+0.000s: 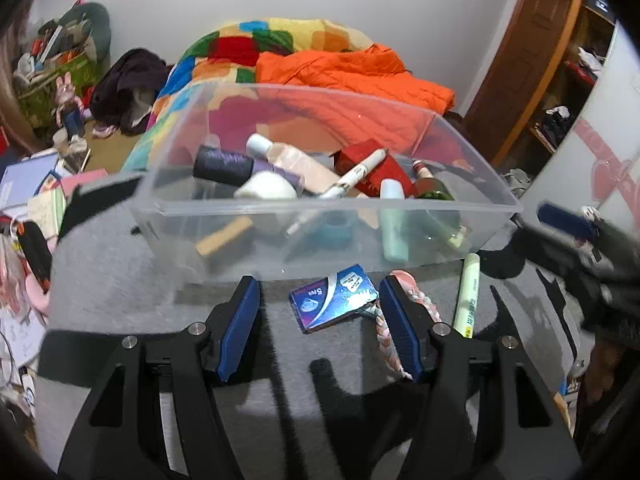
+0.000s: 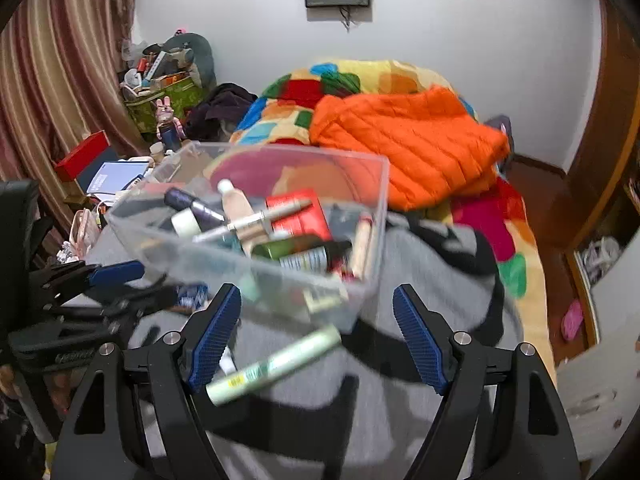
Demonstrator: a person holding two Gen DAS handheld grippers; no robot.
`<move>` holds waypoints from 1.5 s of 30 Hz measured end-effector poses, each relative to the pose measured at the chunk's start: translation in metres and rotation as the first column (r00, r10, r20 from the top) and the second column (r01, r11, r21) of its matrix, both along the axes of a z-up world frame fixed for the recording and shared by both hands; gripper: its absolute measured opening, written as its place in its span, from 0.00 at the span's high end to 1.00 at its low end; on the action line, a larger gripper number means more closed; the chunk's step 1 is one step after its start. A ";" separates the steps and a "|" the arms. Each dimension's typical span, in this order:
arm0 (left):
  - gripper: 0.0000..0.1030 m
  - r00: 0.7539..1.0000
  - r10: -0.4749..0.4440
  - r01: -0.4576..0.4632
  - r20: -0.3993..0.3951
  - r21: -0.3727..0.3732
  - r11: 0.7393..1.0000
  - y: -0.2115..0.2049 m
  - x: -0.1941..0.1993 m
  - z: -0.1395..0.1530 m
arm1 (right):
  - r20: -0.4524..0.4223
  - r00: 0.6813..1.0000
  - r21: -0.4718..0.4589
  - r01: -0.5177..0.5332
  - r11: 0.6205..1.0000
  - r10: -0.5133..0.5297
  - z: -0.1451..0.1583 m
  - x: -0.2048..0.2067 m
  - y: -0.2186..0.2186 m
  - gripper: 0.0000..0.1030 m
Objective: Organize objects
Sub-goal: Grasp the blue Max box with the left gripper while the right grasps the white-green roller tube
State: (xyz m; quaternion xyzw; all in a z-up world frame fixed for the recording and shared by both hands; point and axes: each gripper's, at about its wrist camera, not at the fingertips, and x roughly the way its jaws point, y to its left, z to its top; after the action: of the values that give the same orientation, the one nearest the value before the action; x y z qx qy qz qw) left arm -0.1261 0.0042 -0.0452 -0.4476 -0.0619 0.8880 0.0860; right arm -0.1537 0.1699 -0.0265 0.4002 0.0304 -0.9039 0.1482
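Note:
A clear plastic bin (image 1: 460, 208) (image 2: 376, 184) stands on a grey cloth and holds several bottles, tubes, a red box and a pen. My left gripper (image 1: 320, 300) is open just before the bin, above a small blue box (image 1: 334, 298) that lies between its fingers. A pink-white braid (image 1: 386, 338) lies by its right finger. A pale green tube (image 1: 468, 296) (image 2: 276, 364) lies on the cloth. My right gripper (image 2: 318, 312) is open over that tube, near the bin's corner; it also shows in the left wrist view (image 1: 576, 232).
Behind the bin is a bed with a colourful blanket (image 2: 340, 80) and an orange jacket (image 2: 408, 140). Books, boxes and clutter (image 1: 36, 196) crowd the left side. A wooden wardrobe (image 1: 540, 60) stands at the right. The left gripper (image 2: 100, 280) shows at the right wrist view's left.

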 end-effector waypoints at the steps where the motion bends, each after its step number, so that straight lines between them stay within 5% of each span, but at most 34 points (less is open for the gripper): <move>1: 0.40 1.000 0.000 0.000 0.004 -0.001 1.000 0.003 -0.002 -0.002 | 0.014 1.000 -0.010 0.004 1.000 -0.004 -0.004 0.002 0.002 0.27; 14: 0.41 0.999 0.029 -0.030 0.044 0.002 1.000 0.011 -0.012 -0.017 | 0.170 0.984 -0.052 0.054 0.997 -0.044 -0.063 0.002 -0.007 0.28; 22: 0.52 0.998 0.020 -0.021 0.054 0.026 0.999 -0.002 -0.002 -0.019 | 0.118 0.993 0.025 0.028 0.999 -0.031 -0.063 0.016 -0.006 0.53; 33: 0.52 0.999 0.010 -0.004 0.051 -0.120 0.993 -0.002 -0.002 -0.020 | 0.083 0.997 0.048 0.002 0.999 -0.006 -0.060 0.030 0.007 0.86; 45: 0.53 1.000 0.002 0.000 0.018 -0.127 0.992 -0.006 0.002 -0.017 | 0.074 0.997 0.001 0.022 1.000 -0.022 -0.049 0.044 0.028 0.86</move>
State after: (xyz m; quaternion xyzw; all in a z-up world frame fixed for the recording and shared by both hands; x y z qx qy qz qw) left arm -0.1244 -0.0018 -0.0619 -0.4600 -0.0060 0.8861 0.0564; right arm -0.1097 0.1978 -0.0754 0.4335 0.0205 -0.8900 0.1395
